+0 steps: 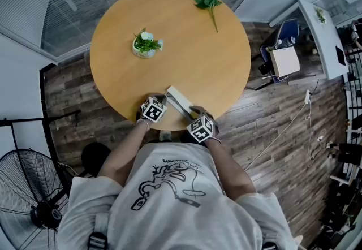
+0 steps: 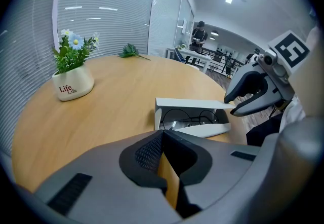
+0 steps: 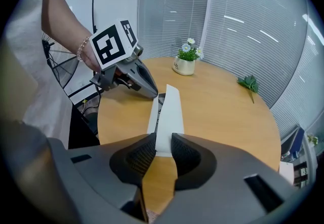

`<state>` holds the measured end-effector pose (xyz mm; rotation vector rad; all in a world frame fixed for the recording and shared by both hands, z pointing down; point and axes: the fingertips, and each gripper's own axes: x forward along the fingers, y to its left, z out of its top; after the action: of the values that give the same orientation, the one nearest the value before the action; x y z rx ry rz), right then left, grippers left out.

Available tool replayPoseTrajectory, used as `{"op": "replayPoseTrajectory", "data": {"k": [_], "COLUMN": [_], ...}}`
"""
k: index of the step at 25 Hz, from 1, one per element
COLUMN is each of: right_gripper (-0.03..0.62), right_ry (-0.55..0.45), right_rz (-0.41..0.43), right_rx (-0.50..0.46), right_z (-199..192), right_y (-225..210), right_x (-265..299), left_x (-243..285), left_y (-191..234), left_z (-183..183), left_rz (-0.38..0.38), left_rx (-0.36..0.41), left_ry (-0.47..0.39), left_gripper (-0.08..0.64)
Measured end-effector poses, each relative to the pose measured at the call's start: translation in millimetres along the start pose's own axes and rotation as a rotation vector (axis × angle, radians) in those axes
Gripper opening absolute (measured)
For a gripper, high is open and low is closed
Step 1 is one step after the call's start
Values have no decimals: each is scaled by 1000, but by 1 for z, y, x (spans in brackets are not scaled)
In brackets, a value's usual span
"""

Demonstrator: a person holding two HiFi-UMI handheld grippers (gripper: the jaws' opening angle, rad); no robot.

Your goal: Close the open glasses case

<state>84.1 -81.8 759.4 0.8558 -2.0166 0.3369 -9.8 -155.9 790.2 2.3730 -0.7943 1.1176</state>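
Note:
The white glasses case (image 1: 180,100) lies open near the front edge of the round wooden table (image 1: 198,56). Dark-rimmed glasses (image 2: 190,115) rest inside it, under the raised lid (image 2: 190,103). My left gripper (image 2: 162,139) is shut with nothing in it, just short of the case's left end. My right gripper (image 3: 162,149) is open at the case's other end, and the tip of the lid (image 3: 169,109) stands between its pads. The left gripper view shows the right gripper (image 2: 242,99) with its jaws apart at that end.
A white pot of flowers (image 1: 146,45) stands mid-table at the left. A green sprig (image 1: 208,3) lies at the far side. Off the table are a floor fan (image 1: 28,192) at the lower left and an office chair (image 1: 280,51) at the right.

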Motion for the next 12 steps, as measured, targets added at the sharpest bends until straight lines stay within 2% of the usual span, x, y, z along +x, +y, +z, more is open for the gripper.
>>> {"op": "replayPoseTrajectory", "data": {"k": [12], "right_gripper": [109], "right_ry": [0], "right_rz": [2], "right_rx": [1], "right_z": [-1], "right_y": [4], "right_x": [2], "left_x": [1], "left_y": [1], "left_z": [-1], "left_rz": [0], "left_rx": [-3], "left_ry": [1], "left_gripper": [20]}}
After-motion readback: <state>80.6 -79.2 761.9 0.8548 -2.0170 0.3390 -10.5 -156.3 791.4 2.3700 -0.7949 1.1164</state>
